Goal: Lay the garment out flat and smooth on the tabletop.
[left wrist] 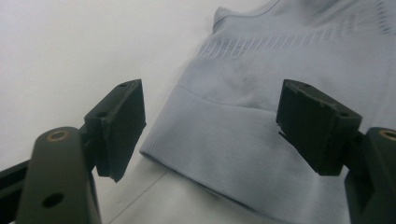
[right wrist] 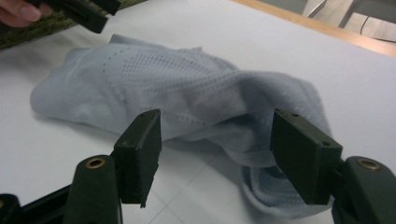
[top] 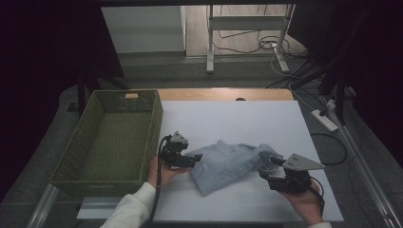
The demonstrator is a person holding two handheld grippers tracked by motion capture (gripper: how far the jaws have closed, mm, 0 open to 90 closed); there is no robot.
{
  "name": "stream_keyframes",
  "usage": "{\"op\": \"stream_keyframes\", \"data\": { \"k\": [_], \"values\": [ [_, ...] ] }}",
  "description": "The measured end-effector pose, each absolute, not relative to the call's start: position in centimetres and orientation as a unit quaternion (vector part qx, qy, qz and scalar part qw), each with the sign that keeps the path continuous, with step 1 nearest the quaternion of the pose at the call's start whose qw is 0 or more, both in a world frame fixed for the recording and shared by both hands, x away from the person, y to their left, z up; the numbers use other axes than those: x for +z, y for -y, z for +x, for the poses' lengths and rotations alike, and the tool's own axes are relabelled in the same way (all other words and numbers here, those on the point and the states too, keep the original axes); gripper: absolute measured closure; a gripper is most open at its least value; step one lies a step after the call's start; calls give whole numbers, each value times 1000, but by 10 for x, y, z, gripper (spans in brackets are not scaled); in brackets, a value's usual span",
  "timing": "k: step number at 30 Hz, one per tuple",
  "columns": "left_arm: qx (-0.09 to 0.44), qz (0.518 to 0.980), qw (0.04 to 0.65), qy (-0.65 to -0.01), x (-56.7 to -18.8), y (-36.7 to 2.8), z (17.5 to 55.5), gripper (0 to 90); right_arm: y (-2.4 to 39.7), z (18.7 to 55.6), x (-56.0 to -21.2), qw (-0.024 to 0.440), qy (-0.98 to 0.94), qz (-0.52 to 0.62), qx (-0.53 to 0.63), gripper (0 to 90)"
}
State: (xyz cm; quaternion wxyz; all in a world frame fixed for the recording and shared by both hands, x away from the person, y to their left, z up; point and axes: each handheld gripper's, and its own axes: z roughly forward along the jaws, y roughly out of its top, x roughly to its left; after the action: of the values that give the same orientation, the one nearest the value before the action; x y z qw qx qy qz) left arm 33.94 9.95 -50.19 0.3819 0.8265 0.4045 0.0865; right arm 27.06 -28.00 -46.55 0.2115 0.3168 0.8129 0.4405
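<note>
A dark room surrounds a wooden table (top: pixel 223 94) covered by a white sheet (top: pixel 247 123) that fills the middle of the high view; beyond it, at the top of the frame, stand the legs of a metal stand (top: pixel 209 42) with loose cables on the floor. On the left half of the frame sits a green woven basket (top: pixel 157 124), its long side running along the sheet's left edge.

A pale blue knit garment (top: pixel 228 164) lies crumpled on the sheet in the lower middle of the high view, between the two grippers, with a ribbed hem at its left end and a bunched fold at its right end.

The left gripper (top: pixel 194 157) is in the lower centre-left of the high view, just beside the basket's near right corner, pointing right at the garment's left end. In the left gripper view its jaws stand wide apart, one at lower left over bare sheet, the other at right over the fabric, and the ribbed hem lies between and beyond them; the pads press on nothing.

The right gripper (top: pixel 275 162) is at the lower right of the high view, pointing left at the bunched right end of the garment. In the right gripper view its jaws also stand well apart, low in the frame, with the folded cloth just beyond and partly between them; neither pad clamps it. At the upper left of that view the other gripper and a fingertip (right wrist: pixel 21 13) show before the basket.
</note>
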Motion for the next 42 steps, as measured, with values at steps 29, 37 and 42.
{"op": "stream_keyframes", "data": {
  "k": [29, 37, 42],
  "values": [
    [47, 838, 343, -421, -532, -93, 353, 248, 274, 266, -475, 205, -827, 302, 427, 336],
    [39, 843, 356, -402, -532, -91, 346, 492, 274, 266, -476, 206, -828, 302, 424, 335],
    [57, 850, 357, -383, -527, -86, 339, 724, 273, 267, -478, 206, -833, 300, 418, 335]
  ]
}}
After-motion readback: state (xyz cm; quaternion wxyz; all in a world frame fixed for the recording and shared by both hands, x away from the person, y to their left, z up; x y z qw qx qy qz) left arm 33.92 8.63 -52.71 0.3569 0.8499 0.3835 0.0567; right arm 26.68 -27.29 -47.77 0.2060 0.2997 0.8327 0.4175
